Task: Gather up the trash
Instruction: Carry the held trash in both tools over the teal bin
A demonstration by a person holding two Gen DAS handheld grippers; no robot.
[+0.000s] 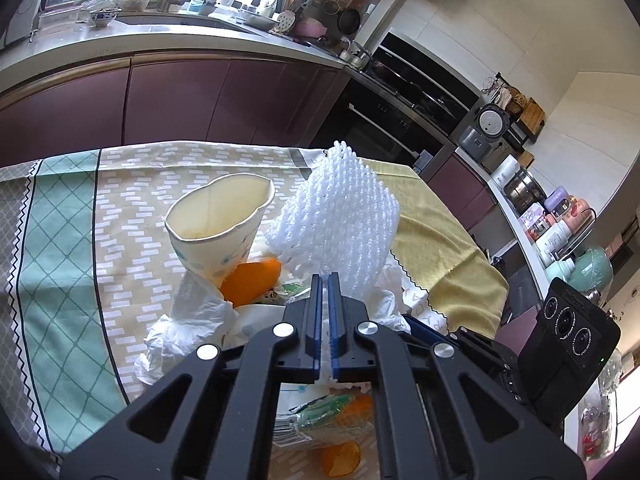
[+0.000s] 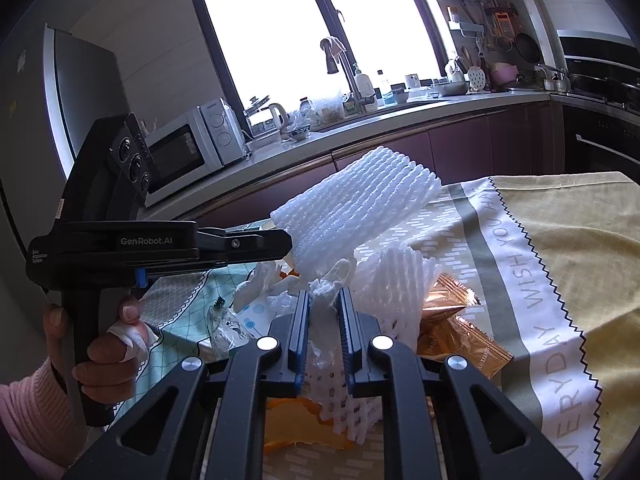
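Note:
My left gripper (image 1: 325,280) is shut on a white foam fruit net (image 1: 340,220) and holds it above the trash pile; it also shows in the right wrist view (image 2: 356,212), with the left gripper (image 2: 286,240) at its lower left end. Under it lie a crumpled paper cup (image 1: 218,226), orange peel (image 1: 250,280) and white tissue (image 1: 192,320). My right gripper (image 2: 324,300) is shut on a crumpled white tissue (image 2: 322,292), next to a second foam net (image 2: 396,292) and gold wrappers (image 2: 456,328).
The pile sits on a table with a patterned cloth (image 1: 60,260) and a yellow cloth (image 2: 568,240). Purple kitchen cabinets (image 1: 160,100) and a cluttered counter (image 2: 400,108) run behind. A microwave (image 2: 188,152) stands at the left. A clear plastic wrapper (image 2: 224,328) lies near my right gripper.

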